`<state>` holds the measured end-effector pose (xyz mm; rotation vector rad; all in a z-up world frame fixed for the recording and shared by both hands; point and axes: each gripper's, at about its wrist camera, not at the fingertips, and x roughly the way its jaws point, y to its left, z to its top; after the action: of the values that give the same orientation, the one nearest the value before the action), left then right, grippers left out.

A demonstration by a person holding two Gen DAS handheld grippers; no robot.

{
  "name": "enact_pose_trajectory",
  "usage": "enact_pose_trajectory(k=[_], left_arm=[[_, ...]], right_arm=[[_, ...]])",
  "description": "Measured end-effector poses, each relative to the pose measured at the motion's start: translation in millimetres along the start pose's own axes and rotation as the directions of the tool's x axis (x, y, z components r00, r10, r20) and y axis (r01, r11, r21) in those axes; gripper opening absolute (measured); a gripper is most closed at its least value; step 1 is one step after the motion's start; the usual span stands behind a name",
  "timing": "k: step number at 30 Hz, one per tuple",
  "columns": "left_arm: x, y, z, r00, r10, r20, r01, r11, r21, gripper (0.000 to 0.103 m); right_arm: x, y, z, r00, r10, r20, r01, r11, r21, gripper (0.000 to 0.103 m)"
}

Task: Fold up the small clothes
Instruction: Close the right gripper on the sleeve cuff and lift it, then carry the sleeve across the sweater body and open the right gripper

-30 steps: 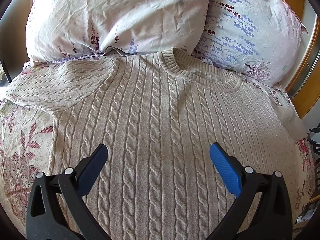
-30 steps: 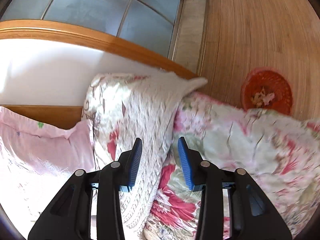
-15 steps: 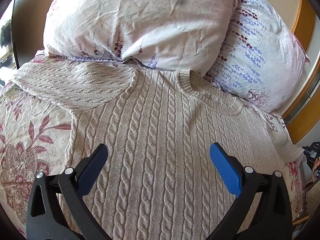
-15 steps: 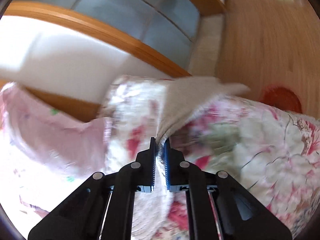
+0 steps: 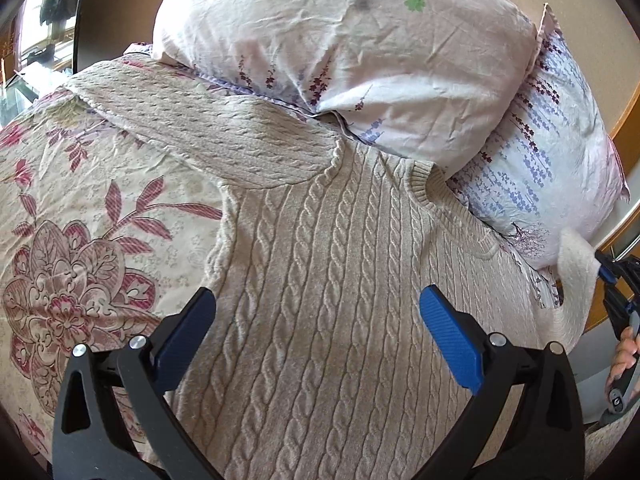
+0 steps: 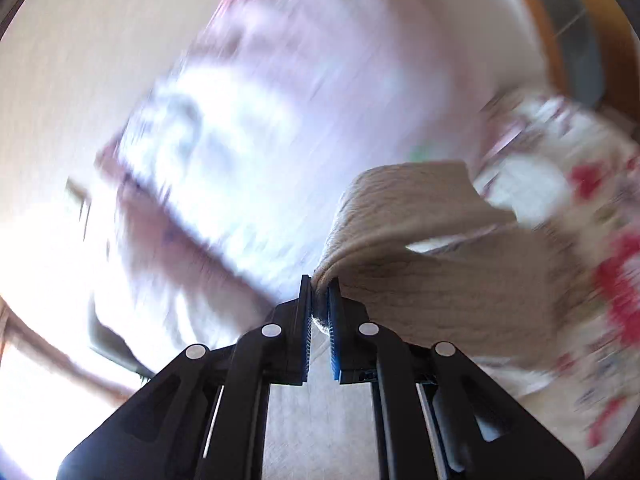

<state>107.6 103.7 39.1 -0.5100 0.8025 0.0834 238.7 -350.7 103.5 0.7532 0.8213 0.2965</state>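
Right claw [image 6: 319, 300] has snapped down from half-open a second ago and is now clamped on the cuff end of the sweater's sleeve [image 6: 420, 248], and it is already swinging that sleeve up and away from the bed edge where it was draped a moment back, the whole background smeared with the speed of it. Left claw [image 5: 316, 320] hangs wide open over the chest of the sweater [image 5: 320, 280], gripping nothing, and compared with a second ago its view has slid across so more of the flowered bedspread [image 5: 88, 208] shows on the left. What that means, I'd say: the first fold is under way, the right sleeve being carried in over the body, while the far sleeve [image 5: 192, 128] lies spread out flat, not folded yet. The sweater itself lies front-up on the bed, collar [image 5: 432, 184] tucked against the two pillows [image 5: 340, 52]. Now the views split the story: the left wrist camera gives the full layout, cable knit, collar, both shoulders, and right at its edge the lifted pale sleeve with the other claw and a hand [image 5: 624, 352] behind it; the right wrist camera gives none of that layout, too blurred, but it alone shows the knit pinched squarely between the blue pads
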Motion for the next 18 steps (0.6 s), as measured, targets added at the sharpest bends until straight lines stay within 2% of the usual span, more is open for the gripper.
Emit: enact_pose_trajectory(k=[2,4,7,11,14,18], left_arm=[[-5,10,0,1.000,0.008,-0.006,-0.009,1.000,-0.025,0.101],[-11,20,-1,1.000,0.017,-0.006,-0.017,0.999,-0.043,0.101],[-24,42,-2,1.000,0.030,0.011,-0.029,0.997,-0.070,0.101],[-36,80,-1,0.999,0.035,0.000,-0.035,0.988,-0.149,0.101],[-41,111,9,1.000,-0.005,-0.003,0.004,0.977,-0.215,0.101],[-38,138,41,0.999,-0.026,-0.025,0.021,0.982,-0.188,0.101]], right_arm=[[41,15,-29,0.993,-0.009,-0.121,0.005,0.999,-0.036,0.008],[79,26,-62,0.971,-0.037,-0.235,0.019,0.997,-0.077,0.008],[104,29,-95,0.951,-0.058,-0.305,0.038,0.997,-0.071,0.008],[111,26,-110,0.946,-0.087,-0.314,0.090,0.996,-0.005,0.008],[107,13,-113,0.954,-0.090,-0.286,0.120,0.989,0.087,0.008],[106,15,-116,0.969,-0.113,-0.219,0.152,0.974,0.168,0.008]])
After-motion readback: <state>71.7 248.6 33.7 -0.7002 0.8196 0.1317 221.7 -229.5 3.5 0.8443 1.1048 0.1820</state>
